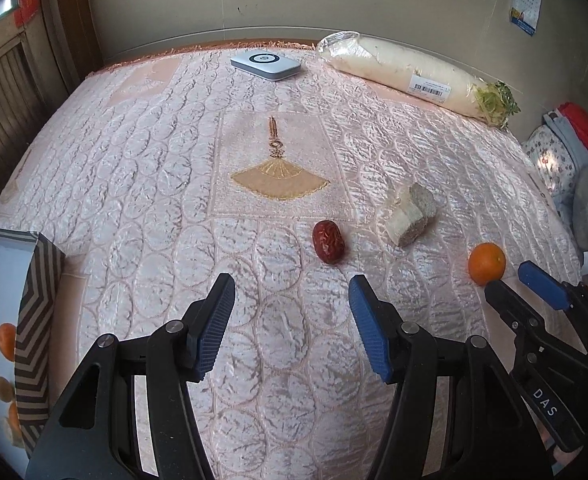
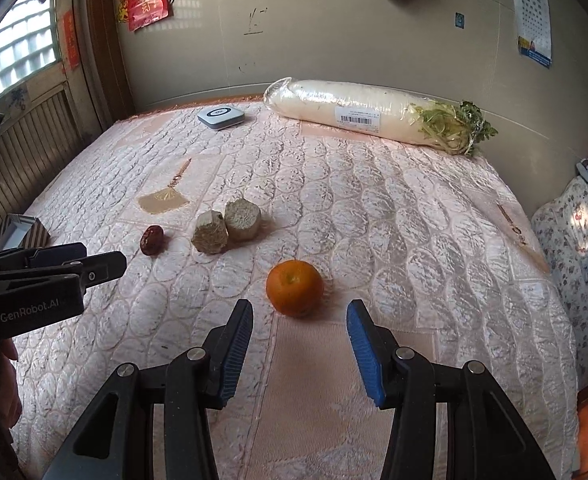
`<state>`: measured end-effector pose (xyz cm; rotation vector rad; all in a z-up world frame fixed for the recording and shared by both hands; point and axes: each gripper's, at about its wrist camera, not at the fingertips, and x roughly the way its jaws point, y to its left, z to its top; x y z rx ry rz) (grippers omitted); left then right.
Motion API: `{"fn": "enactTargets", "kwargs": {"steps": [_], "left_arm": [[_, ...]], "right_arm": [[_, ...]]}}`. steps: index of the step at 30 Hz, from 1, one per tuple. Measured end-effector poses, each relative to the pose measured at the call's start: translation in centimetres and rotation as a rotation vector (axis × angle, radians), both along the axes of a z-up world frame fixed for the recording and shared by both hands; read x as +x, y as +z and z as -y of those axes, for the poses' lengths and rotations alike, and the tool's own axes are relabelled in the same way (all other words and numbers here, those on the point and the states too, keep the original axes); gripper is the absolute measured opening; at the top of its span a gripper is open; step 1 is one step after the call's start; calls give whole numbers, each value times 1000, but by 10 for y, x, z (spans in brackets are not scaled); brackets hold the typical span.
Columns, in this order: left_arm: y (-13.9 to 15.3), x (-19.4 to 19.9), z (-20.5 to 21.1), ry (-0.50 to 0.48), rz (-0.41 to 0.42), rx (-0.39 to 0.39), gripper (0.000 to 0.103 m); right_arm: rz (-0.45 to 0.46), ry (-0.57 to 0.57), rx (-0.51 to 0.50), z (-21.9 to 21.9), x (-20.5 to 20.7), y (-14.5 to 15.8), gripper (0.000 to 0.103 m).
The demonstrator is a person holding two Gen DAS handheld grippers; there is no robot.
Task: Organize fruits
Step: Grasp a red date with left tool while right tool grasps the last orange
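Fruits lay on the pink bedspread [image 2: 414, 216]: the orange [image 2: 294, 288] sat just past your right gripper [image 2: 300, 344], the red date [image 1: 328, 242] just past your left gripper [image 1: 291, 320]. Both claws were wide open, holding nothing.

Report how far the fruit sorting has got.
Done: the patterned box at the left already holds several pieces of fruit. In hand: nothing; the left gripper and right gripper are both open, the right one lined up just short of the orange. Left: the orange, the red date and the pale cut chunks all lie on the bedspread.
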<state>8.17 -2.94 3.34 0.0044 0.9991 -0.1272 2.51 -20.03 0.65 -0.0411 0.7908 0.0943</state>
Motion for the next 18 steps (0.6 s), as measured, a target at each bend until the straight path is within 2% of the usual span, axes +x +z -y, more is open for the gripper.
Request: {"fn": "enactTargets", "kwargs": {"steps": [6,8,18], "left_arm": [[-1,12,3,7,-4,-1,60],[-4,17,6,11,-13,0,60],[-16,41,12,26,-69,-19,59]], "right_arm": [[-2,3,-18,-1,21,-10,47],[-20,10,34,3,24,-12,33],[-18,11,17,1,24,-12,33]]}}
